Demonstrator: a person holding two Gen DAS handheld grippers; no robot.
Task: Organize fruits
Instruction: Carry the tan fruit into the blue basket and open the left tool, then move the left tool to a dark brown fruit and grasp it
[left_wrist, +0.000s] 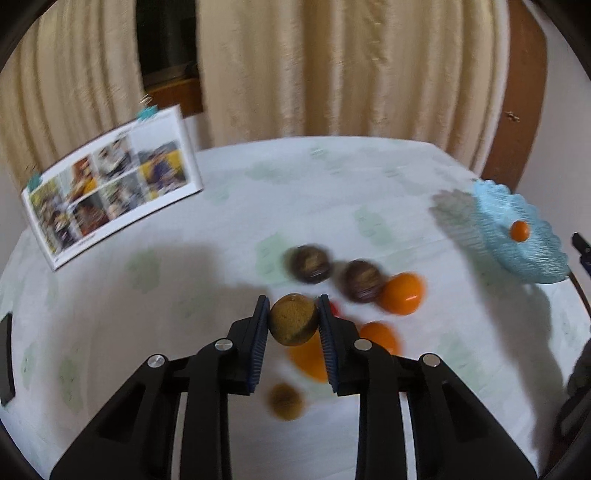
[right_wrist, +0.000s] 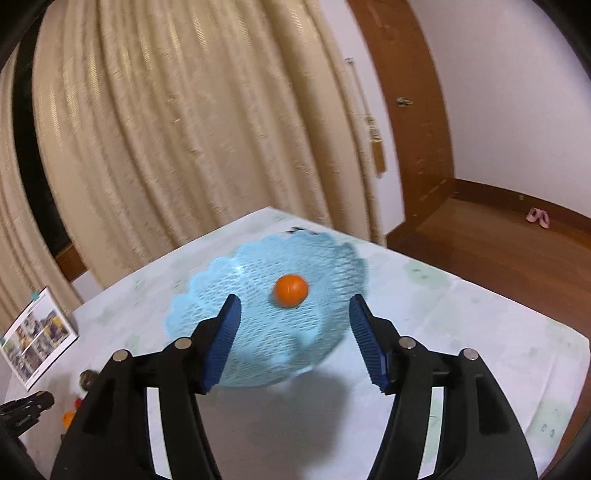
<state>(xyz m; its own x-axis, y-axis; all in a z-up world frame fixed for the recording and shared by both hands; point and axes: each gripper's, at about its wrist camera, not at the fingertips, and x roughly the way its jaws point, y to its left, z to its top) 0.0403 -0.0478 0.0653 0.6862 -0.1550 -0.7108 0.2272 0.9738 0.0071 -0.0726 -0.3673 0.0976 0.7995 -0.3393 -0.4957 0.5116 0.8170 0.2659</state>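
My left gripper (left_wrist: 293, 317) is shut on a brownish-yellow round fruit (left_wrist: 293, 319) and holds it above the table. Below it lie two dark brown fruits (left_wrist: 309, 264) (left_wrist: 361, 280), oranges (left_wrist: 402, 293) (left_wrist: 380, 336) (left_wrist: 308, 360), a small red thing (left_wrist: 335, 308) and another brownish fruit (left_wrist: 285, 401). A light blue mesh basket (left_wrist: 517, 236) at the right holds one small orange (left_wrist: 519, 230). In the right wrist view my right gripper (right_wrist: 295, 332) is open and empty, just above the basket (right_wrist: 258, 332) with the orange (right_wrist: 291, 290) in it.
A photo booklet (left_wrist: 110, 184) stands at the table's back left. A dark flat object (left_wrist: 5, 358) lies at the left edge. Cream curtains (left_wrist: 332, 66) hang behind the table. The white tablecloth (right_wrist: 461, 332) ends at a wooden floor (right_wrist: 498, 251) on the right.
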